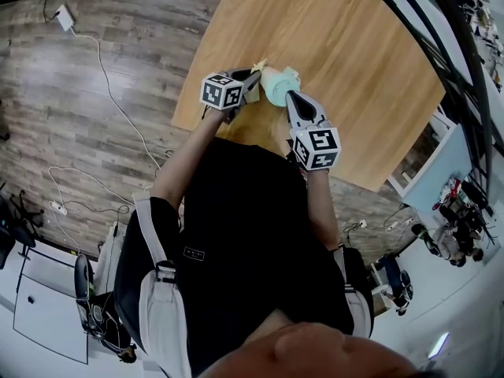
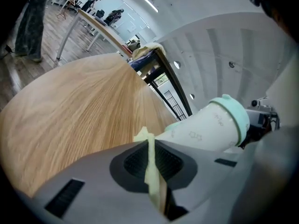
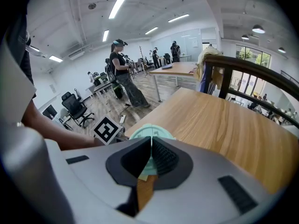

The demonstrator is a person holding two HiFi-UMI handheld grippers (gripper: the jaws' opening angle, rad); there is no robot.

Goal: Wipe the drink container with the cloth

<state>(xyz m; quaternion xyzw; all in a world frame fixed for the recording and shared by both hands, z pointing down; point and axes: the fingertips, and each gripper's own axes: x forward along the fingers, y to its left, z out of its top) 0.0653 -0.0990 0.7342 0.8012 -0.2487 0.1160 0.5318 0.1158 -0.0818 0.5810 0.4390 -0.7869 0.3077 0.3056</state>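
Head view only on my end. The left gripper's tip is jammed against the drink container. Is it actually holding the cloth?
Observer: Yes. In the left gripper view, the left gripper is shut on the cloth, a thin pale-yellow fold pinched between its jaws.
Operator: And the right gripper?
Observer: In the right gripper view, the right gripper is shut on the mint-green end of the drink container.
Operator: Is the cloth on the container yet?
Observer: The left gripper view shows the cloth's tip right beside the container's white body. I cannot tell whether they touch.
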